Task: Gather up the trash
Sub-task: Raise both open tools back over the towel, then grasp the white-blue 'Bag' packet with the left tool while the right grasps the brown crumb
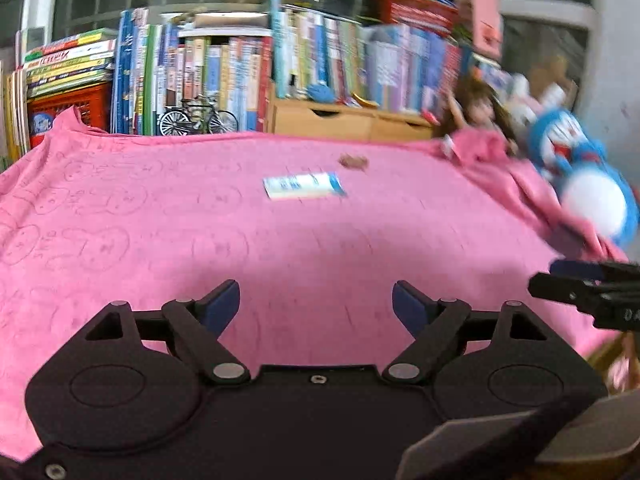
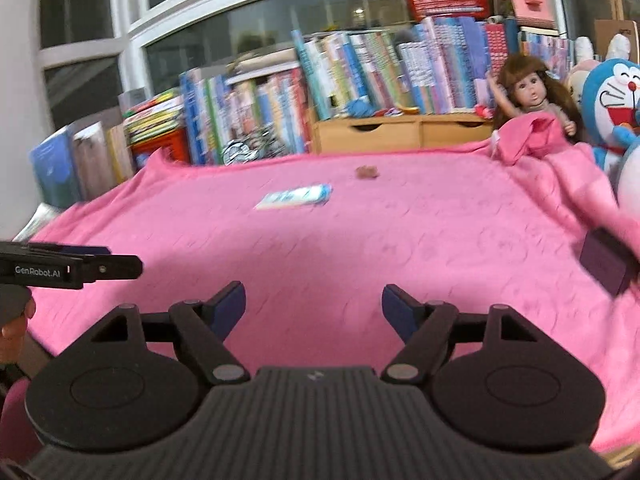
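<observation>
A flat white and blue wrapper [image 1: 304,186] [image 2: 295,197] lies on the pink blanket [image 1: 200,220] [image 2: 400,232], past the middle. Just behind it to the right sits a small brown crumpled scrap [image 1: 353,161] [image 2: 367,172]. My left gripper [image 1: 316,306] hovers low over the near part of the blanket, open and empty, well short of the wrapper. My right gripper [image 2: 313,307] is also open and empty at about the same distance. Each wrist view shows the other gripper at its side edge: the right one [image 1: 588,290] and the left one [image 2: 72,266].
Rows of books [image 1: 240,64] [image 2: 360,68], a red crate [image 1: 68,114] and wooden drawers [image 1: 344,118] [image 2: 400,132] line the back edge. A doll [image 2: 532,96] and a blue plush toy [image 1: 580,176] [image 2: 612,108] sit at the right. A dark box [image 2: 606,266] lies on the blanket's right side.
</observation>
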Tool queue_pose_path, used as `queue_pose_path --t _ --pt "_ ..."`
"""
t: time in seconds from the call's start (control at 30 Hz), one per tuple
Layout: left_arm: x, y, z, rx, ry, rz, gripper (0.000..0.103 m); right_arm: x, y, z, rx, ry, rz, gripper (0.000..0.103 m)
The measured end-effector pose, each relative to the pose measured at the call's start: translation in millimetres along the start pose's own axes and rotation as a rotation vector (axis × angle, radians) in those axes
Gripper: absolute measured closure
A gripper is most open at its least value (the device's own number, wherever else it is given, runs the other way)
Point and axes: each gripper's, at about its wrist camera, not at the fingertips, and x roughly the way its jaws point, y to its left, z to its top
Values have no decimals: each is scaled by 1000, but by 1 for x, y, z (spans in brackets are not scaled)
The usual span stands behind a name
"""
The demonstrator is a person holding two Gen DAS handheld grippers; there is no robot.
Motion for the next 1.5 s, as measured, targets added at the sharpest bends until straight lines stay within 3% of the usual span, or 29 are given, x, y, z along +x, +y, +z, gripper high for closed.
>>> queue_pose_path --t 0.17,0.33,0.47,0.63,0.8,0.9,1.0,1.17,1.23,1.33,1.37,1.43,1.5 --pt "57 18 37 -91 -2 15 18 41 -21 37 60 5 -40 19" --pt "130 41 72 -247 58 30 18 92 -44 68 131 -7 -75 17" --pt "186 57 90 -326 82 106 18 132 -57 85 159 6 -100 16" --pt "237 58 105 -266 70 169 17 182 -68 104 186 30 -133 15" --pt "272 64 123 -298 32 203 16 228 -75 118 234 47 -146 15" --pt "291 65 132 -247 35 228 16 256 -77 125 268 55 -151 15" --pt "306 62 136 -175 28 224 16 281 -75 129 273 56 -172 15" --pt "324 61 125 -130 82 196 15 318 -66 138 242 76 -156 15" --pt "324 57 120 -71 82 196 15 332 -61 143 209 94 -154 18" --pt "320 48 113 14 95 195 15 355 -56 145 185 156 -153 31" --pt "316 47 111 22 95 188 15 361 -54 144 178 183 -154 49" --pt "306 46 107 12 99 165 15 363 -47 142 127 185 -181 61" --pt "291 47 103 -17 102 140 15 360 -43 142 96 199 -145 71"
